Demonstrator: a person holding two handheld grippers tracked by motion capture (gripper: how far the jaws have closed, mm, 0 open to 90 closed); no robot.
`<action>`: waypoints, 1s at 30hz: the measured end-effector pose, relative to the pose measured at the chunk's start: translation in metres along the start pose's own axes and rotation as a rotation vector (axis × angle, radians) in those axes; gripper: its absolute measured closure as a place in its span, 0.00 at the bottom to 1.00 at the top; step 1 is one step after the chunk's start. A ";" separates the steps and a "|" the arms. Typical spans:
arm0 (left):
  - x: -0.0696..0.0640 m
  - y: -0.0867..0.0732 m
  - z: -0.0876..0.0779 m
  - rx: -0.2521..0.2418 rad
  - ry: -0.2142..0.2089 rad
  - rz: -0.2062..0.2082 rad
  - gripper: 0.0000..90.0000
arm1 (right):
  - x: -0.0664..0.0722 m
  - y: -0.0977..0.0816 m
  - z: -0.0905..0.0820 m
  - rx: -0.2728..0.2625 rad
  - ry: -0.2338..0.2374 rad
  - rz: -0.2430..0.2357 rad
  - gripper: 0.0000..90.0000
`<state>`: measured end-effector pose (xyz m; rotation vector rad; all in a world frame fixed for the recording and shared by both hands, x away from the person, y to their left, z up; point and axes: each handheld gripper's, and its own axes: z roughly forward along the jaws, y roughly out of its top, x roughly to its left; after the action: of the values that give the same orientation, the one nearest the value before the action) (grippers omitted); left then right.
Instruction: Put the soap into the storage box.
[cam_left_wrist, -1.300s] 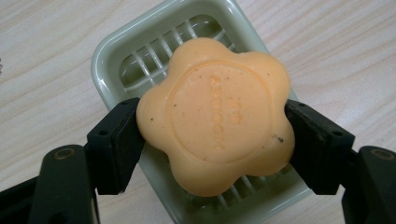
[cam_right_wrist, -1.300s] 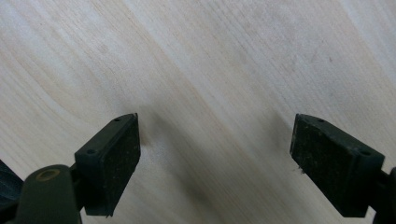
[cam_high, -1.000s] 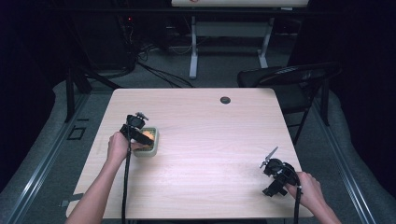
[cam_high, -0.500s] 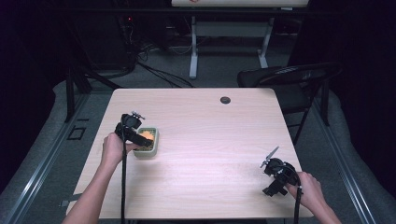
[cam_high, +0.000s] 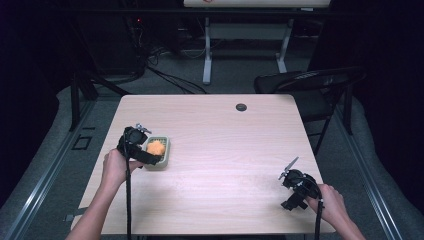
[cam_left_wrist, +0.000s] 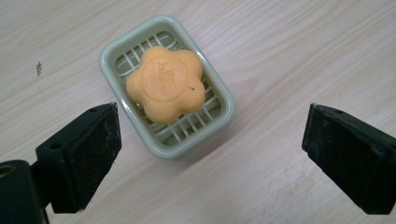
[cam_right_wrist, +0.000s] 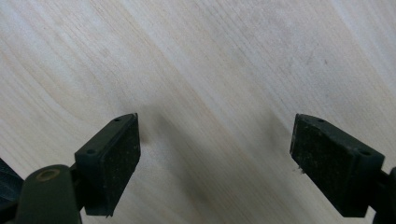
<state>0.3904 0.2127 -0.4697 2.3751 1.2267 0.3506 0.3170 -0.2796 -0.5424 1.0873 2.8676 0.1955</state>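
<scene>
**Clearing away from the soap without bumping the dish**

The orange flower-shaped soap (cam_left_wrist: 165, 84) lies flat in the green soap dish (cam_left_wrist: 219, 123) near the left edge of the counter (cam_high: 225, 165). My left tongs (cam_left_wrist: 205, 154) have just been opening and stand wide, with nothing between them. I lift straight off the dish. My right tongs (cam_right_wrist: 215, 163) rest wide and empty, well apart.

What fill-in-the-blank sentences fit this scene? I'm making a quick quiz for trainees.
1. The soap lying in the green dish is shaped like a ____.
2. The soap's colour is ____.
3. The left gripper has jaws that are ____, with nothing held.
4. The right gripper looks down on bare ____.
Missing words: flower; orange; open; table
</scene>
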 end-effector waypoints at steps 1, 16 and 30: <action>-0.001 -0.001 -0.001 0.001 0.000 0.002 0.05 | 0.000 0.000 0.000 -0.004 0.006 0.004 0.17; -0.014 -0.027 -0.011 0.011 -0.002 0.008 0.03 | 0.001 0.000 0.000 -0.003 0.001 0.000 0.17; -0.021 -0.054 -0.014 0.033 -0.013 -0.002 0.01 | 0.000 0.001 -0.002 0.007 -0.004 -0.005 0.17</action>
<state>0.3341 0.2269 -0.4843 2.3999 1.2379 0.3165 0.3173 -0.2794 -0.5399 1.0802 2.8699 0.1825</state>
